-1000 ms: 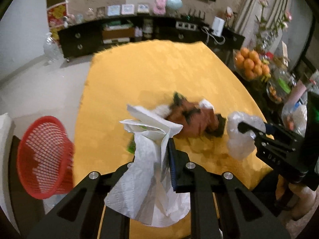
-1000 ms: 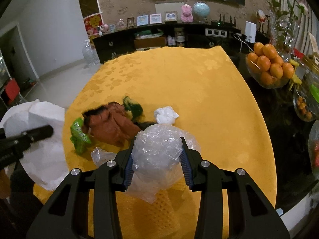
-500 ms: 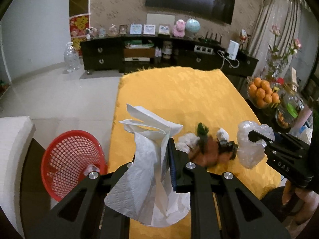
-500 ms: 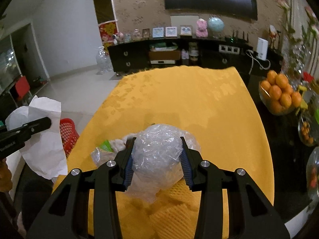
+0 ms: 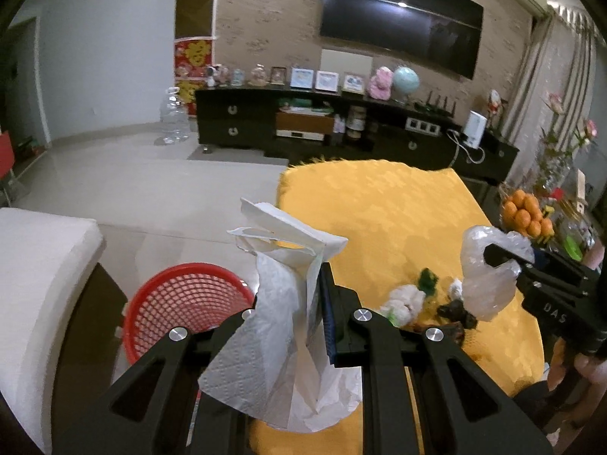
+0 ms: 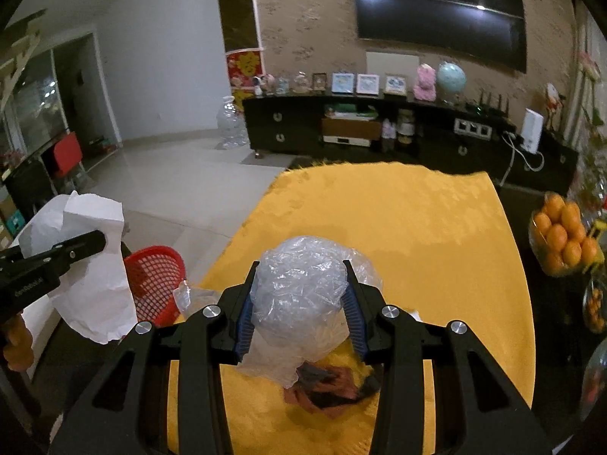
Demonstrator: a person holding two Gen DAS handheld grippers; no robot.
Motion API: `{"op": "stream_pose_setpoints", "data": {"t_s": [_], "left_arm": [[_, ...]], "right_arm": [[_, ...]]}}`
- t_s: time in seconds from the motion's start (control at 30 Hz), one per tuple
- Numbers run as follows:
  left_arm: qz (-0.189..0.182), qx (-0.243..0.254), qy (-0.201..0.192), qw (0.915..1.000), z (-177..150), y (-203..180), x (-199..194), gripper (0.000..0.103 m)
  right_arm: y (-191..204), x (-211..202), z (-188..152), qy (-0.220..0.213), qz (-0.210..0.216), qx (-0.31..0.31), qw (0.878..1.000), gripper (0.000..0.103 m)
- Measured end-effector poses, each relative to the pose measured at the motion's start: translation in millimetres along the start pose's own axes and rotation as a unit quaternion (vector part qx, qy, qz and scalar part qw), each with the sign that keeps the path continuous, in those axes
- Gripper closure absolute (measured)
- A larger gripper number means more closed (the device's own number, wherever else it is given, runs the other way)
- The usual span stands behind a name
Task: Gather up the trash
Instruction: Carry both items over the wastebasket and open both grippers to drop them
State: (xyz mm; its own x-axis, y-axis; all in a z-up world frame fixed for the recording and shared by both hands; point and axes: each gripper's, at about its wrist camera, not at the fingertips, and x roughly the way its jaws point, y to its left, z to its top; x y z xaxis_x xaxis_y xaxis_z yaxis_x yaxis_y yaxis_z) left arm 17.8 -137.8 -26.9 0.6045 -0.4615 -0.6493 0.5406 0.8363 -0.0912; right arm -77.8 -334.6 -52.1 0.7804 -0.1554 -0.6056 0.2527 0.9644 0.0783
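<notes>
White crumpled paper towel (image 5: 280, 326) hangs loosely from the left gripper (image 5: 315, 303), whose jaws are clenched on one thin fold, so the long tail could slip free or snag on the rim of the red plastic mesh basket (image 5: 182, 303) just below and to the left. Beside it, the right gripper (image 6: 299, 299) squeezes a clear crinkled plastic bag (image 6: 299, 288) between its blue pads; slick and springy, that wad may pop out before reaching the basket, which stands on the floor off the table's left edge. Farther out, a white tissue ball (image 5: 404, 299), green scraps and brown peel (image 6: 326, 383) remain on the yellow tablecloth (image 6: 398, 227). Compared with a second ago, both grippers have risen and tilted up, so the basket sits closer under the towel and the wall television now fills the top.
</notes>
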Motion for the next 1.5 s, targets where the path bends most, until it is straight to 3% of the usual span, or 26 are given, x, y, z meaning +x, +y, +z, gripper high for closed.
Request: {"op": "stream_pose_setpoints", "data": {"t_s": [0.53,0.93,1.13,1.37,1.5], "left_arm": [[0.053,-0.038,-0.009,0.9978,-0.6,74.3,-10.1,0.089],[0.086,-0.07,0.025,0.9935,-17.5,133.4,14.1,0.089],[0.085,-0.088,0.048,0.9913,-27.5,151.2,33.6,0.089],[0.079,-0.098,0.071,0.9896,-36.1,161.5,54.2,0.072],[0.077,-0.097,0.073,0.9897,-38.9,162.9,56.5,0.057]], "right_arm": [[83.0,33.6,29.0,0.014,0.059,-0.045,0.997,0.064],[152.6,90.3,37.2,0.076,0.134,-0.063,0.986,0.064],[175.7,112.9,34.6,0.104,0.156,-0.073,0.98,0.063],[188.1,143.5,27.3,0.14,0.168,-0.068,0.973,0.061],[187.5,155.5,22.7,0.156,0.176,-0.052,0.971,0.051]]}}
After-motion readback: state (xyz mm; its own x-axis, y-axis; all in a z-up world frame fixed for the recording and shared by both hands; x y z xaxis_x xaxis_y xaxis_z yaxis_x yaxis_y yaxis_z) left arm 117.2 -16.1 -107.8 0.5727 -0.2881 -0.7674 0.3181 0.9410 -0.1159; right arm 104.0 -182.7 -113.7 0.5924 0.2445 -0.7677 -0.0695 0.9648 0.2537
